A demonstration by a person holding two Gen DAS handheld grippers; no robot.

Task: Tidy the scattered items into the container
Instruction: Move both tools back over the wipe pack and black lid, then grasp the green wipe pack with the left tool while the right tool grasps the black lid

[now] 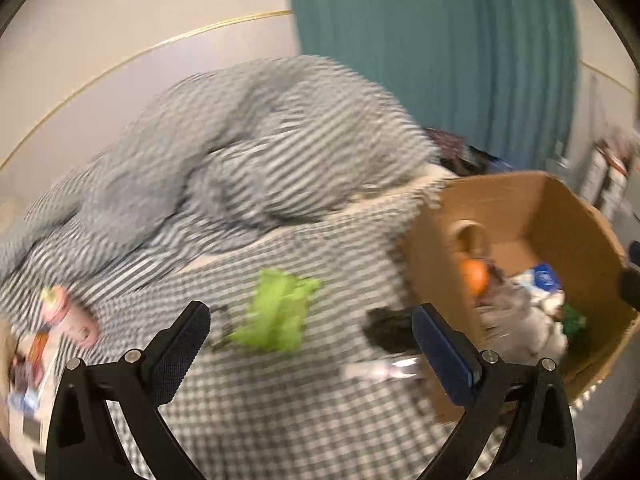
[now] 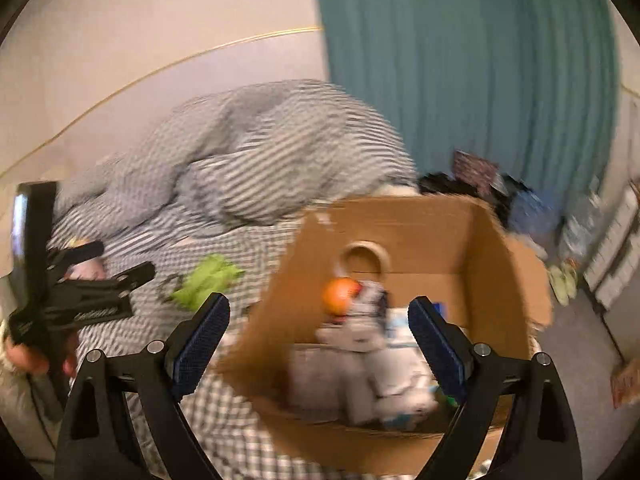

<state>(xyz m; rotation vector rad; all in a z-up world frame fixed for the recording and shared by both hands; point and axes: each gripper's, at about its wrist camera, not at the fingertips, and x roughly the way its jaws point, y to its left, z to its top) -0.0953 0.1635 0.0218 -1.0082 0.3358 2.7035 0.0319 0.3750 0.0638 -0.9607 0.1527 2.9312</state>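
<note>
A brown cardboard box (image 1: 560, 216) (image 2: 492, 264) stands on the checked bed; inside lie an orange ball (image 1: 474, 276) (image 2: 340, 294), a tape roll (image 2: 364, 258) and pale wrapped items. A lime green cloth (image 1: 280, 312) (image 2: 208, 276) lies on the bed left of the box. A black item (image 1: 390, 332) and a clear plastic piece (image 1: 384, 370) lie near the box. My left gripper (image 1: 316, 352) is open and empty above the bed, just short of the green cloth. My right gripper (image 2: 320, 344) is open and empty over the box. The left gripper also shows in the right wrist view (image 2: 100, 280).
A crumpled striped duvet (image 1: 240, 160) (image 2: 260, 152) is heaped behind. A pink bottle (image 1: 68, 316) and small colourful items (image 1: 28, 368) lie at the far left. A teal curtain (image 1: 440, 60) hangs behind the box. Shoes (image 2: 562, 280) and drawers (image 2: 616, 264) are at the right.
</note>
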